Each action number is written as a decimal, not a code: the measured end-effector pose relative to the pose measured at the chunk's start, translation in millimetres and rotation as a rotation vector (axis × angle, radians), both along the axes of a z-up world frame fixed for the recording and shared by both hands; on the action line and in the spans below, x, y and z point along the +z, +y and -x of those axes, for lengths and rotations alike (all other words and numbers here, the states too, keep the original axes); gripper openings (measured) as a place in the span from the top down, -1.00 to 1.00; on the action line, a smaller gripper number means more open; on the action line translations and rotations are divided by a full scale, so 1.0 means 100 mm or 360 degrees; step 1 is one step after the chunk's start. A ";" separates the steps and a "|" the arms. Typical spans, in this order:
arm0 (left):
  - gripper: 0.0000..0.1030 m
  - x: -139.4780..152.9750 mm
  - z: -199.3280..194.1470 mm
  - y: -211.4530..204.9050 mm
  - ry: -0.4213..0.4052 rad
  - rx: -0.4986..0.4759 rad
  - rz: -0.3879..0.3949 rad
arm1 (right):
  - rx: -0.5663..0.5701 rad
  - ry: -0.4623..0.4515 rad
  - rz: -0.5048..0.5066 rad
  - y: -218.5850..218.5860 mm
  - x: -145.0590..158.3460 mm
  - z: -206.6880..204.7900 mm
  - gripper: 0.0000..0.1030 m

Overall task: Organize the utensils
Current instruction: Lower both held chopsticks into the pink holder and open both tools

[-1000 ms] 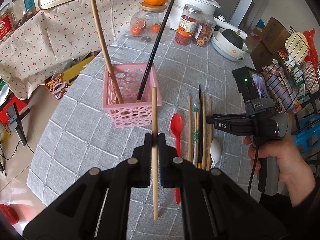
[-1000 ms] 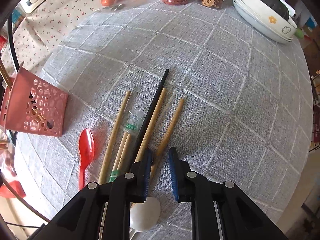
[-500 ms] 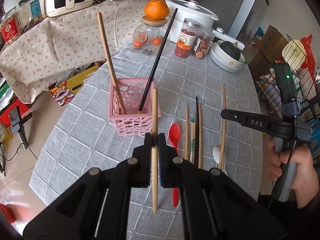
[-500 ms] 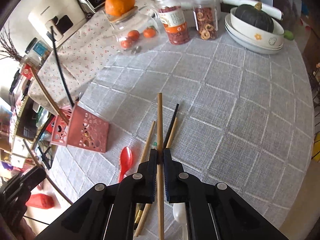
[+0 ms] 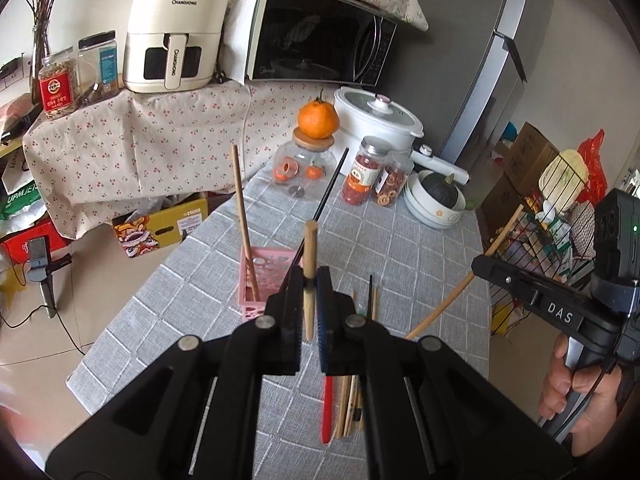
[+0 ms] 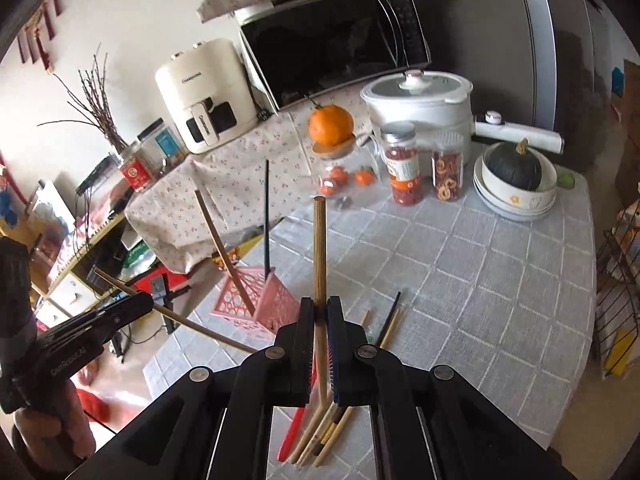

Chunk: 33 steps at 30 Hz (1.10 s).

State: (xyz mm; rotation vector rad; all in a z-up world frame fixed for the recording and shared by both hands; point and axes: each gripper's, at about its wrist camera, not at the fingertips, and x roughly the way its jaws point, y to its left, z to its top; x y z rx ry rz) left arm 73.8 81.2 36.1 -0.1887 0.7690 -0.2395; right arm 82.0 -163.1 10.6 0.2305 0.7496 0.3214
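Observation:
A pink perforated basket [image 5: 267, 270] stands on the grey checked table and holds one wooden chopstick [image 5: 242, 216] and one black chopstick [image 5: 329, 190]. My left gripper [image 5: 309, 312] is shut on a wooden chopstick [image 5: 309, 256], held upright above the table near the basket. My right gripper [image 6: 319, 344] is shut on another wooden chopstick [image 6: 319, 252], raised to the basket's right [image 6: 256, 300]. Several loose chopsticks [image 6: 384, 326] and a red spoon [image 5: 327, 404] lie on the cloth below both grippers.
At the table's far end stand a glass jar with an orange on top [image 5: 318, 122], two spice jars [image 5: 362, 176], stacked bowls holding a dark squash [image 5: 438, 196] and a white cooker [image 5: 376, 118]. A wire rack [image 5: 552, 216] stands to the right.
Both grippers have risen and tilted up, so the room behind the table shows. My right gripper closed on a wooden chopstick from the pile and lifted it.

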 end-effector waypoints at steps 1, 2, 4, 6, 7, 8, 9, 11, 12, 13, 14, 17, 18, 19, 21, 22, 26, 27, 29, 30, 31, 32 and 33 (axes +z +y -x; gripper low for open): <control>0.87 0.06 0.01 0.03 -0.0032 0.0014 0.0024 | 0.0003 -0.0031 -0.0006 0.01 0.07 0.02 0.88; 0.87 0.12 0.03 0.05 -0.0067 0.0030 0.0044 | 0.0005 -0.0059 -0.0016 0.02 0.13 0.05 0.88; 0.87 0.21 0.05 0.09 -0.0140 0.0065 0.0069 | 0.0010 -0.0107 -0.0037 0.04 0.24 0.09 0.88; 0.87 0.27 0.05 0.12 -0.0203 0.0101 0.0080 | 0.0014 -0.0147 -0.0062 0.06 0.34 0.13 0.88; 0.87 0.29 0.05 0.14 -0.0232 0.0124 0.0084 | 0.0018 -0.0162 -0.0073 0.07 0.38 0.15 0.88; 0.87 0.30 0.05 0.16 -0.0257 0.0146 0.0086 | 0.0021 -0.0173 -0.0082 0.09 0.40 0.15 0.88; 0.87 0.30 0.05 0.18 -0.0278 0.0167 0.0088 | 0.0021 -0.0183 -0.0087 0.10 0.42 0.15 0.88; 0.87 0.30 0.04 0.20 -0.0317 0.0206 0.0079 | 0.0018 -0.0192 -0.0092 0.13 0.44 0.12 0.88; 0.87 0.29 0.03 0.21 -0.0333 0.0221 0.0074 | 0.0017 -0.0191 -0.0100 0.13 0.43 0.12 0.88; 0.87 0.28 0.03 0.21 -0.0348 0.0232 0.0065 | 0.0016 -0.0189 -0.0107 0.14 0.42 0.11 0.88; 0.87 0.27 0.01 0.21 -0.0358 0.0241 0.0058 | 0.0015 -0.0185 -0.0108 0.15 0.42 0.09 0.88; 0.87 0.18 -0.06 0.20 -0.0347 0.0249 0.0040 | 0.0018 -0.0176 -0.0111 0.17 0.38 0.05 0.88; 0.87 0.15 -0.10 0.19 -0.0324 0.0251 0.0027 | 0.0019 -0.0172 -0.0111 0.17 0.36 0.04 0.88; 0.87 0.11 -0.13 0.18 -0.0309 0.0257 0.0021 | 0.0021 -0.0167 -0.0110 0.18 0.35 0.03 0.88; 0.87 0.05 -0.20 0.17 -0.0278 0.0255 -0.0004 | 0.0025 -0.0156 -0.0105 0.20 0.33 0.00 0.88; 0.87 0.02 -0.23 0.16 -0.0265 0.0259 -0.0020 | 0.0026 -0.0150 -0.0102 0.20 0.31 0.00 0.88; 0.87 -0.13 -0.37 0.11 -0.0181 0.0259 -0.0080 | 0.0026 -0.0132 -0.0090 0.21 0.26 -0.04 0.88; 0.87 -0.17 -0.40 0.09 -0.0156 0.0256 -0.0095 | 0.0025 -0.0127 -0.0086 0.22 0.25 -0.05 0.88; 0.87 -0.24 -0.45 0.03 -0.0119 0.0241 -0.0141 | 0.0023 -0.0114 -0.0082 0.21 0.22 -0.07 0.88; 0.87 -0.27 -0.48 0.00 -0.0110 0.0234 -0.0171 | 0.0022 -0.0108 -0.0080 0.21 0.21 -0.08 0.88; 0.87 -0.29 -0.50 -0.03 -0.0104 0.0228 -0.0202 | 0.0022 -0.0103 -0.0080 0.21 0.20 -0.09 0.88; 0.87 -0.30 -0.52 -0.05 -0.0097 0.0221 -0.0224 | 0.0022 -0.0099 -0.0080 0.20 0.20 -0.09 0.88; 0.87 -0.32 -0.55 -0.06 -0.0086 0.0210 -0.0235 | 0.0022 -0.0096 -0.0080 0.20 0.19 -0.10 0.88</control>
